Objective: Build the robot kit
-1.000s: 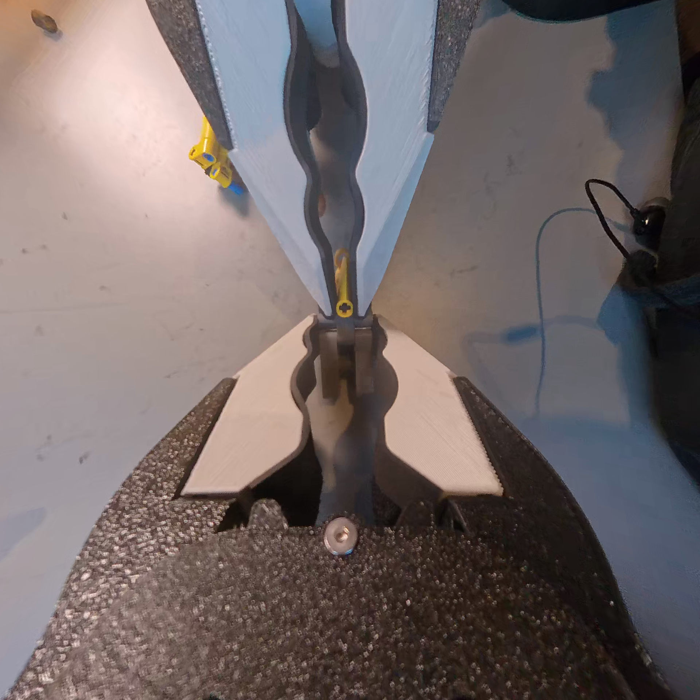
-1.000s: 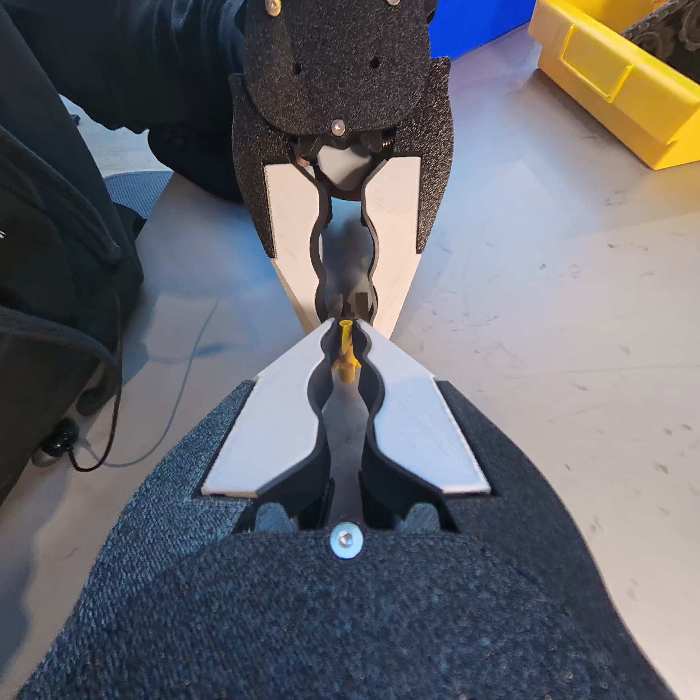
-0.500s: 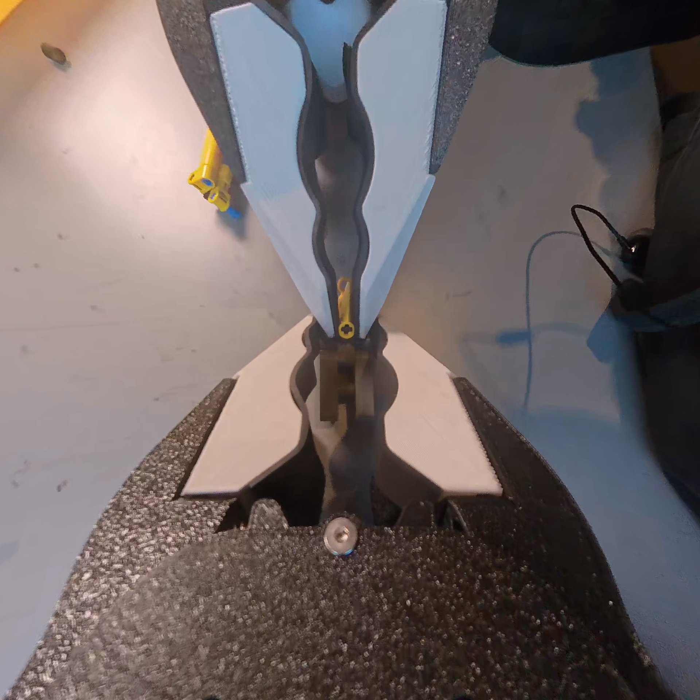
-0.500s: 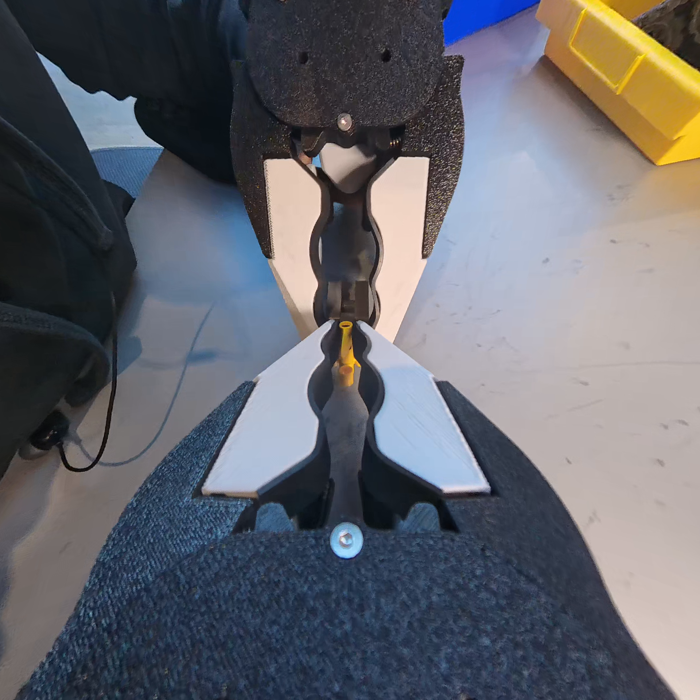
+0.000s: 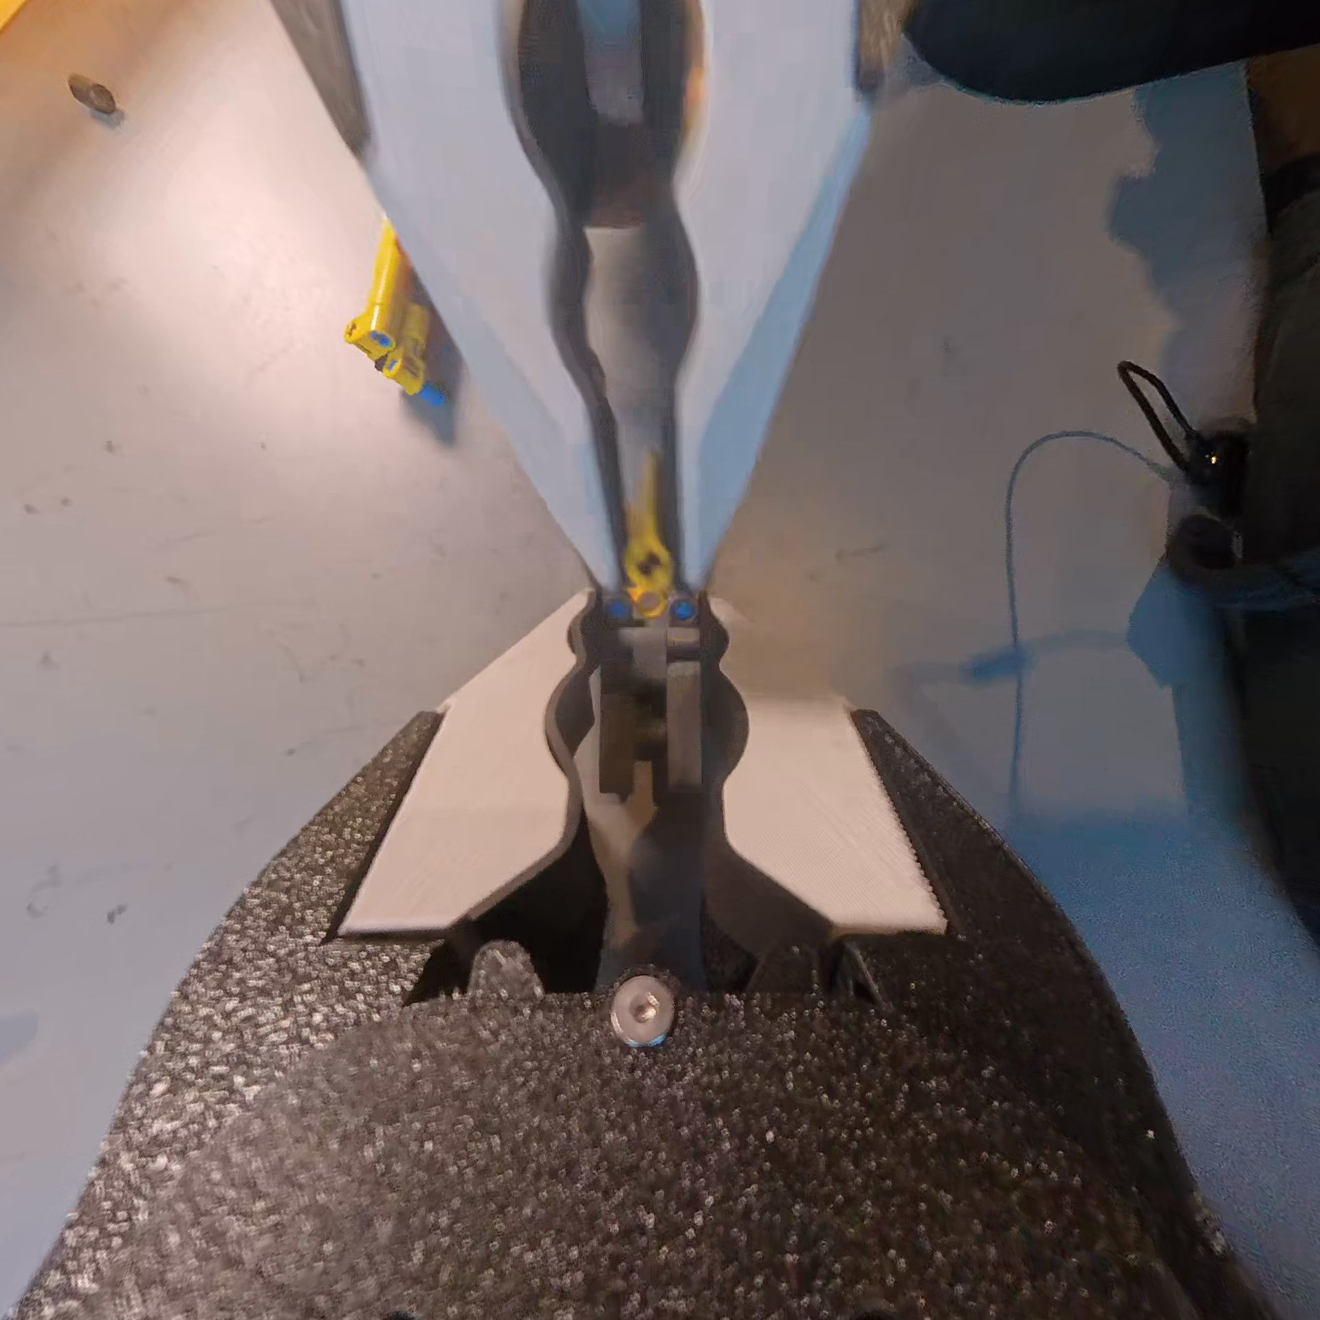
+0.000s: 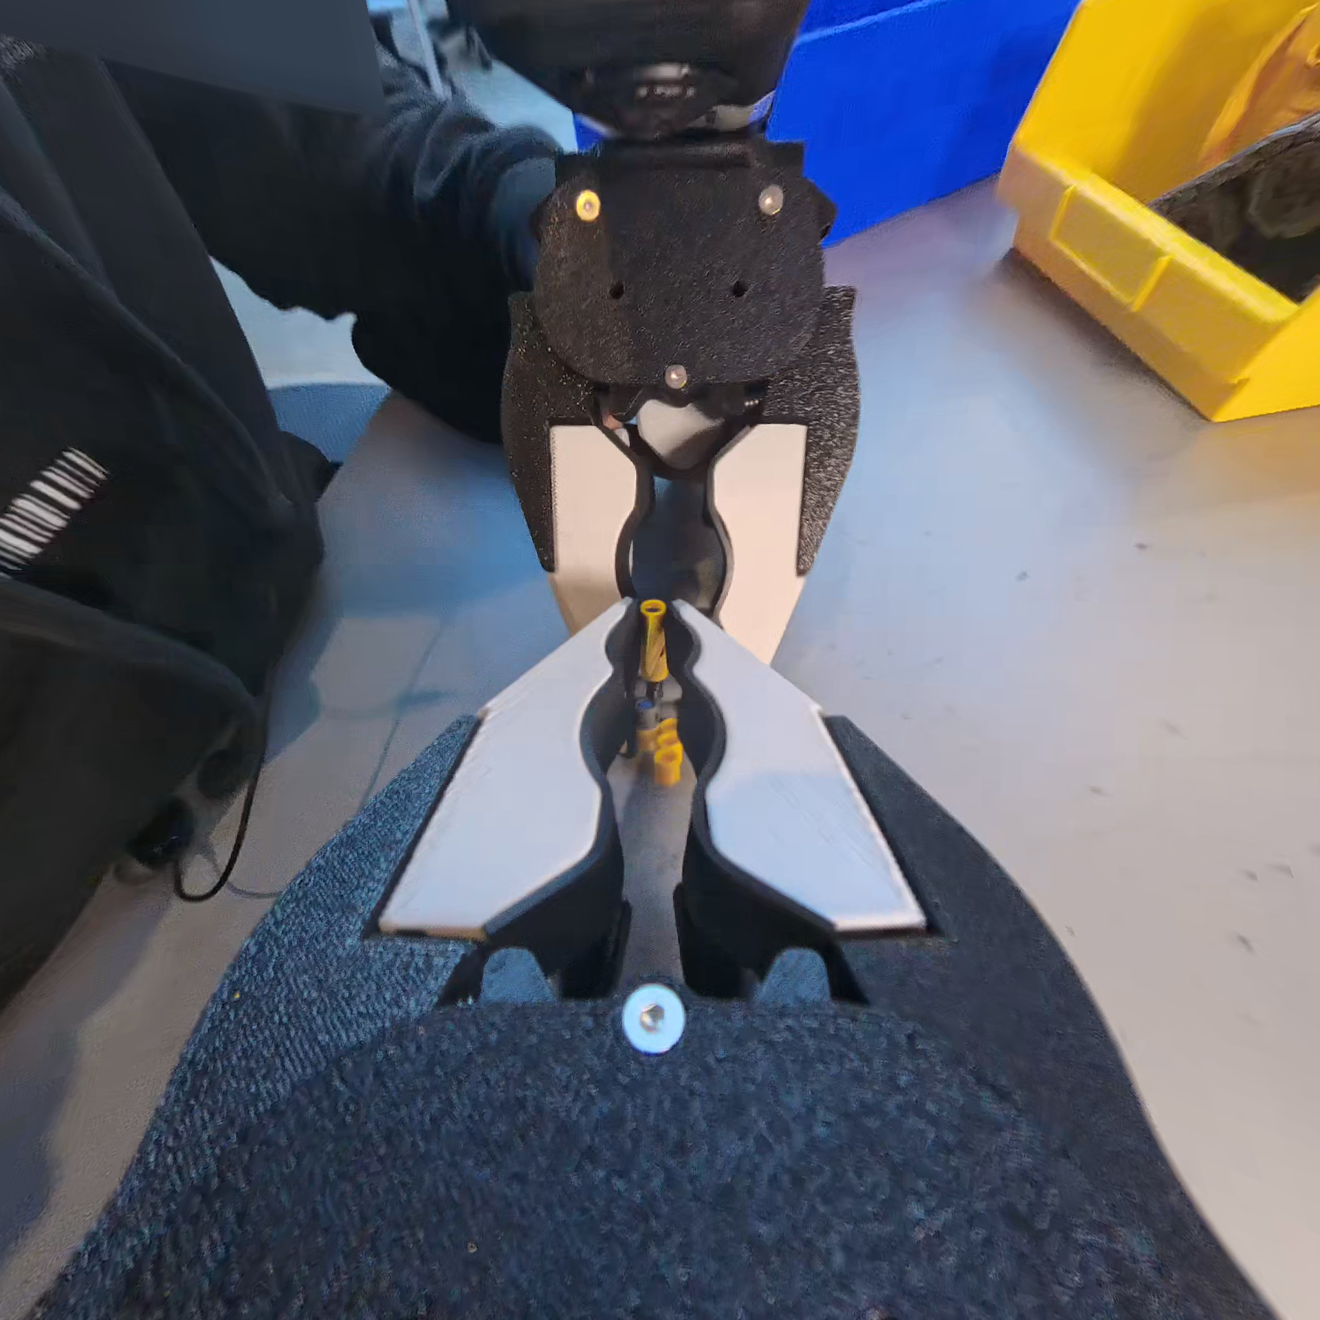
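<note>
- While both grippers meet tip to tip, the left gripper (image 5: 646, 607) pinches a grey piece (image 5: 648, 664) with blue pins.
- Clamped in the right gripper (image 6: 651, 607), the yellow peg (image 6: 653, 639) could slip or jam if misaligned.
- Versus a second ago, the left gripper sits farther back; another yellow part (image 5: 393, 336) lies on the table (image 5: 178, 571).

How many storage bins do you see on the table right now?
2. A blue bin sits at the far edge, top centre of the right wrist view; a yellow bin stands just right of it. More may lie outside the frame.
</note>
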The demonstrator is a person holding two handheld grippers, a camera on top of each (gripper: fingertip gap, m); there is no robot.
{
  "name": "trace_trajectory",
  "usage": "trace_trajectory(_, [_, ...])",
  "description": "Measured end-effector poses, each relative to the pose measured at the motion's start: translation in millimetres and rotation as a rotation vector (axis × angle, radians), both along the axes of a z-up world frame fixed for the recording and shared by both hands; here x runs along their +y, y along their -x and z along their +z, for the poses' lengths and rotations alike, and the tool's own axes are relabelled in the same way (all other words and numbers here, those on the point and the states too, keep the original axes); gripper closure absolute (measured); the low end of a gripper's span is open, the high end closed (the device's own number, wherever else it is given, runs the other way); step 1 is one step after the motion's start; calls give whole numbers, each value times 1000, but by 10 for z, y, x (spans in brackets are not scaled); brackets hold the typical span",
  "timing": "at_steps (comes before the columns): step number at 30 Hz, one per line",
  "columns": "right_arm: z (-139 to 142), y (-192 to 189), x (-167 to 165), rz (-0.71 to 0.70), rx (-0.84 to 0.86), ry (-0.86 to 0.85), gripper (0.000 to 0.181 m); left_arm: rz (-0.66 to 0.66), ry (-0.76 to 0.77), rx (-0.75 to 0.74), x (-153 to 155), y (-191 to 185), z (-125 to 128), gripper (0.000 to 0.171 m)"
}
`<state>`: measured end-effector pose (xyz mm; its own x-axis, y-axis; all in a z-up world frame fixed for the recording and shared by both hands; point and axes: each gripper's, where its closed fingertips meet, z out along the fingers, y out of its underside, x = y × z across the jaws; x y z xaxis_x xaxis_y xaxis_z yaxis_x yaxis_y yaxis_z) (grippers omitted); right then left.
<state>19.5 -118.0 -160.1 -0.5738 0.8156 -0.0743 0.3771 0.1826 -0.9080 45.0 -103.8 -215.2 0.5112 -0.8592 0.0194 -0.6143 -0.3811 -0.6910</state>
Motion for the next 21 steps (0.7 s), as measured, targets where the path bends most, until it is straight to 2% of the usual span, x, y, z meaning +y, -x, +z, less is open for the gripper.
trace_trajectory(2, [250, -26, 168, -76, 92, 90, 176, -2, -4, -5, -13, 0, 1, 146])
trace_trajectory(5, [421, -85, 359, -136, 130, 82, 175, -15, 12, -12, -5, -2, 9, 146])
trace_trajectory(12, [850, -114, 527, -156, 224, 548, 175, 24, 14, -56, 15, 47, 44, 146])
trace_trajectory(16, [934, -99, 585, -159, 223, 727, 175, 42, 9, -65, 38, 89, 57, 146])
trace_trajectory(21, [924, -76, 566, -157, 210, 780, 175, 47, 9, -59, 48, 111, 29, 145])
